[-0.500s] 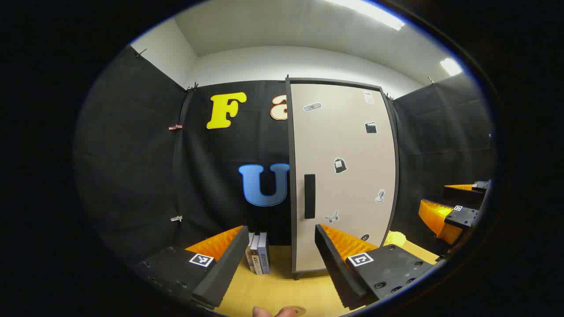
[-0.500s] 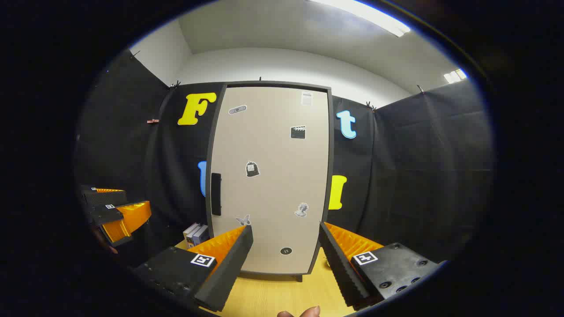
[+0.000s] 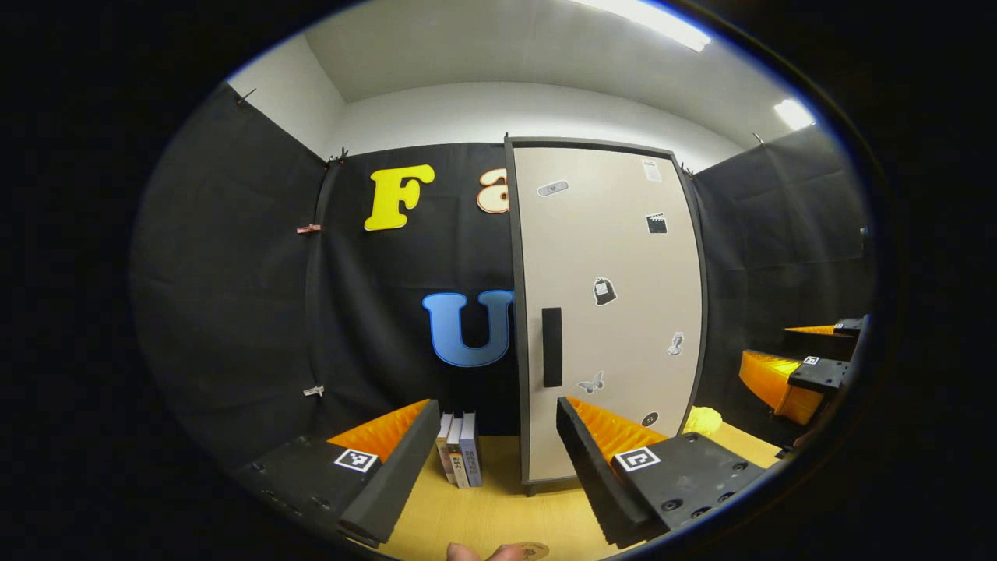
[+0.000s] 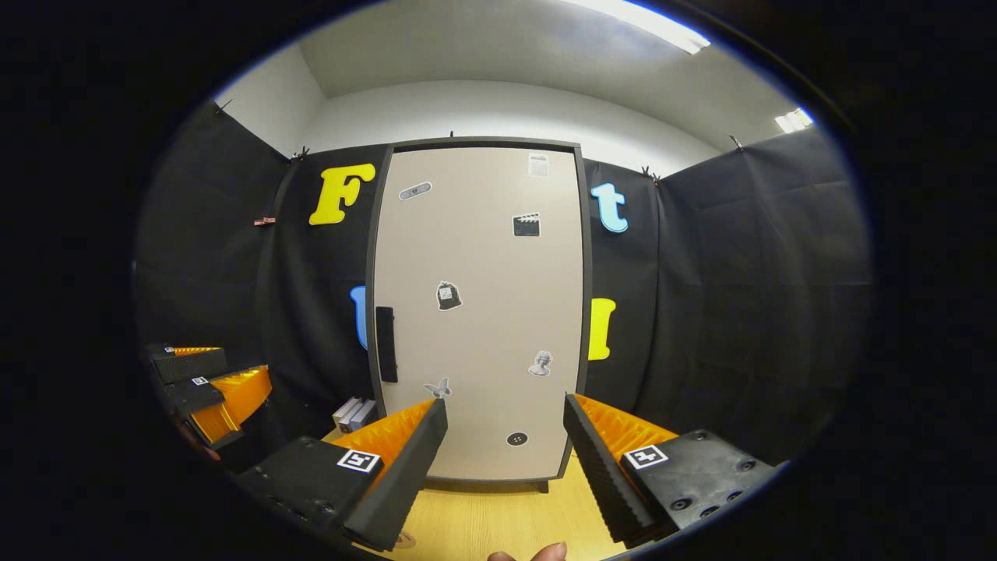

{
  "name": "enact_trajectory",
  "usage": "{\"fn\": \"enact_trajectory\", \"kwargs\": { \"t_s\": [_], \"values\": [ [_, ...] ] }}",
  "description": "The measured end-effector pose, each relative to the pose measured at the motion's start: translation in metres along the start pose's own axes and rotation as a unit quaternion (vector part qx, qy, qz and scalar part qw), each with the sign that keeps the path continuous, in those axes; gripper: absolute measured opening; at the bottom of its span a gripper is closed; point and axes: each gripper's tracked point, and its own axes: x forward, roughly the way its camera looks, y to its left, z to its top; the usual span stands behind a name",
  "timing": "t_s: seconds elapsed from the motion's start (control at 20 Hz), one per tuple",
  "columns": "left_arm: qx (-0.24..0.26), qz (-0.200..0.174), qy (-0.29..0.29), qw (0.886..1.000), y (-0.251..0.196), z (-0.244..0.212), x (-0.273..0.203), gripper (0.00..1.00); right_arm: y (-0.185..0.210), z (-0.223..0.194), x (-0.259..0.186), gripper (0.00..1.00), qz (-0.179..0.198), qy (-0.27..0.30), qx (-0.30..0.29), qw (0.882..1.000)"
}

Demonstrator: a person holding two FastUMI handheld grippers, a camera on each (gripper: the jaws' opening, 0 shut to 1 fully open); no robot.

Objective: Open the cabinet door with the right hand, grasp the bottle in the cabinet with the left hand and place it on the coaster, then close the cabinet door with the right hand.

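Observation:
The tall beige cabinet (image 3: 615, 312) with a dark frame stands on the wooden table, its door closed, so the bottle inside is hidden. A dark vertical handle (image 3: 551, 347) sits on the door's left edge. My left gripper (image 3: 496, 411) is open and empty, some way in front of the cabinet's left side. A round brown coaster (image 3: 534, 551) peeks in at the bottom edge. In the right gripper view the cabinet (image 4: 479, 312) faces me squarely, handle (image 4: 385, 344) at its left. My right gripper (image 4: 504, 409) is open, held short of the door's lower part.
Several books (image 3: 461, 460) stand upright left of the cabinet. A yellow object (image 3: 701, 421) lies at the cabinet's right foot. The right gripper (image 3: 787, 374) appears at the far right of the left gripper view, the left gripper (image 4: 210, 382) at the far left of the right one.
Both views have shifted slightly; the door sits a little more centred in the right gripper view. Both grippers stay open and the door stays closed.

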Motion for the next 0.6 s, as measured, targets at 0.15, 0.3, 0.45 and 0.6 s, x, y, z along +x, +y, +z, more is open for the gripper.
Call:
{"fn": "enact_trajectory", "kwargs": {
  "t_s": [0.15,0.3,0.45,0.6],
  "values": [
    [0.0,0.0,-0.002,1.0,0.001,-0.001,0.0,0.95,0.004,-0.002,0.0,0.97,0.002,0.005,-0.001,1.0],
    [0.0,-0.001,-0.001,1.0,0.003,-0.002,0.001,0.95,0.005,-0.002,-0.002,0.98,0.002,0.005,-0.003,1.0],
    [0.0,-0.002,-0.001,1.0,0.006,-0.003,0.001,0.95,0.007,-0.003,0.0,0.97,0.002,0.006,-0.004,1.0],
    [-0.001,-0.004,-0.003,1.0,0.008,-0.003,0.001,0.94,0.018,-0.003,0.0,0.97,0.016,0.007,-0.004,1.0]
  ]
}}
